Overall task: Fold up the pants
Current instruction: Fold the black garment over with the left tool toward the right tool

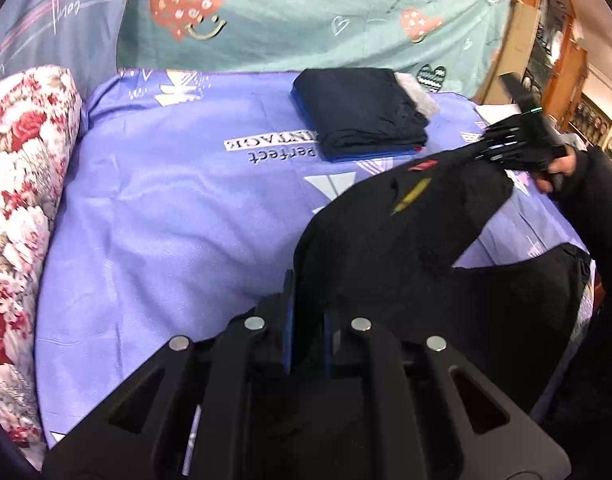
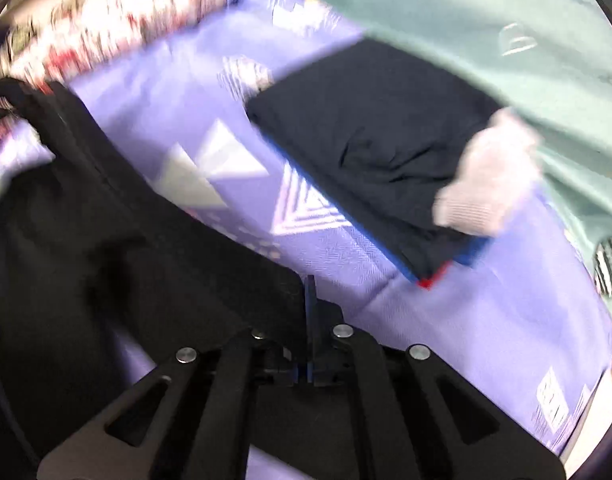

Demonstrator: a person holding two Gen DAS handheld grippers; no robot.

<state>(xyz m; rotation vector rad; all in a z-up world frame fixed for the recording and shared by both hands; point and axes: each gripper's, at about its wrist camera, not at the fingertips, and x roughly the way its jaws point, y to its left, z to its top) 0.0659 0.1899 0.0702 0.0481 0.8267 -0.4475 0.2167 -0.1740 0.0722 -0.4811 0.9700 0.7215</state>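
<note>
The lilac printed bedsheet [image 1: 154,208] covered the work surface, with a teal heart-patterned cloth [image 1: 306,12] draped behind it and a red-and-white floral pillow [image 1: 22,168] along its left edge. The black fabric pants [image 1: 393,232] were held raised above the sheet's near right part, stretched between both tools. A folded stack of dark navy garments [image 1: 361,114] lay flat on the far side (blue and red edges showed beneath). The left gripper [image 1: 307,316] was clamped on the pants edge. The right gripper [image 2: 309,300] likewise pinched the pants
</note>
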